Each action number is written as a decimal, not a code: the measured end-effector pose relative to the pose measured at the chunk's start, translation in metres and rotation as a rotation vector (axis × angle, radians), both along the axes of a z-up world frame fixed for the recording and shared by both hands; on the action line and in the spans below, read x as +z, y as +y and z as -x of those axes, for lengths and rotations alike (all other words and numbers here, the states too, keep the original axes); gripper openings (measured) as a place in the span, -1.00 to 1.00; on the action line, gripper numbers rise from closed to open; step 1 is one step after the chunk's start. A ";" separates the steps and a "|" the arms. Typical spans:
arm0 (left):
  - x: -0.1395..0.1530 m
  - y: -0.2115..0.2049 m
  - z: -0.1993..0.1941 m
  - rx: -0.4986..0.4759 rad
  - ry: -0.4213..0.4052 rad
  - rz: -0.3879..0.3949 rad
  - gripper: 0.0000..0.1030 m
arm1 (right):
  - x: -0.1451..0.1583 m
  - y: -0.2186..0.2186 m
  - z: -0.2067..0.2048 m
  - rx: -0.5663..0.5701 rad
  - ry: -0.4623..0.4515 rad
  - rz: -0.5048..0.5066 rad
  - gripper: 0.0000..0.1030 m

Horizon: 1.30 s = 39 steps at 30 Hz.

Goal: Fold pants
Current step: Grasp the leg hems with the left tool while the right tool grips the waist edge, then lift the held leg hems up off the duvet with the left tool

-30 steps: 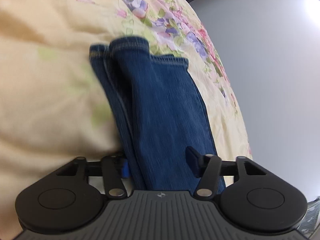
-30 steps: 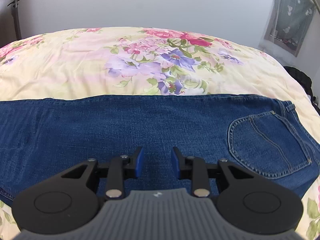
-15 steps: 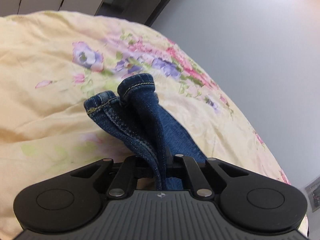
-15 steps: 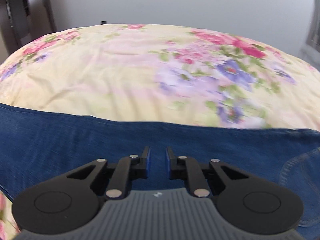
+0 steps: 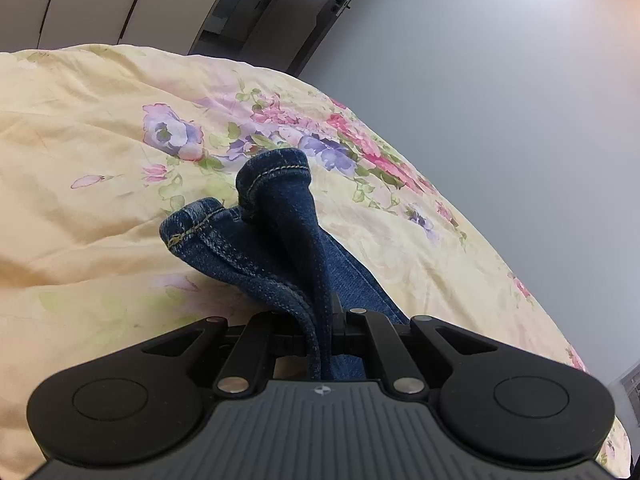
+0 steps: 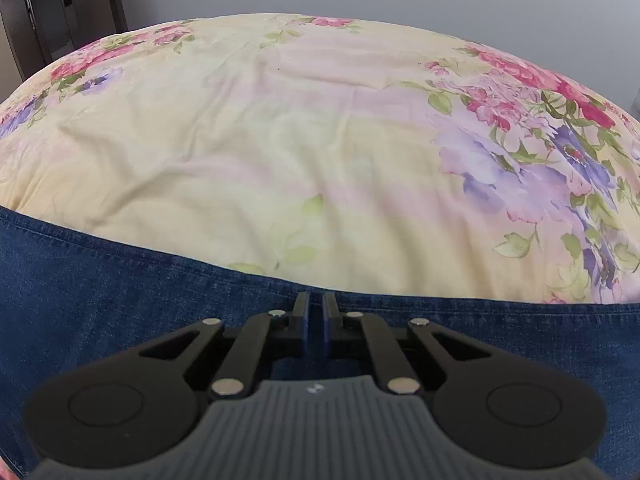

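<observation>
Both cuffs [image 5: 276,184] of the jeans [image 5: 304,268] stick up past my left gripper [image 5: 326,332], which pinches the bunched legs above the quilt [image 5: 80,160]. My right gripper [image 6: 315,316] has just been closing, its fingers pressed nearly together over the denim's far edge; whether cloth sits between them I cannot tell.

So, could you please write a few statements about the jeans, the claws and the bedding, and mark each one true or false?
1. The left claw is clamped on the jeans near their hems. True.
2. The jeans are black. False: they are blue denim.
3. The right claw gapes wide open above the bedding. False: its jaws are nearly together at the denim's edge.
4. The floral duvet is pale yellow with pink and purple flowers. True.
5. Both leg hems lie flat on the duvet. False: they are lifted and bunched.
</observation>
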State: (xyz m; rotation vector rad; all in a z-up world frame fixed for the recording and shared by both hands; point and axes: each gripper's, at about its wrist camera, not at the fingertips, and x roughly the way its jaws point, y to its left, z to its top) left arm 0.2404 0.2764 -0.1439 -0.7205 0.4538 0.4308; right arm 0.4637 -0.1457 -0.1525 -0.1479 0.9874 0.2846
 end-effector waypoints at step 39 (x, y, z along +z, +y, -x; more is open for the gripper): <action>0.305 -0.364 -0.058 -0.512 -0.221 -0.478 -0.90 | 0.104 -0.354 0.186 -0.294 -0.084 -0.158 -1.00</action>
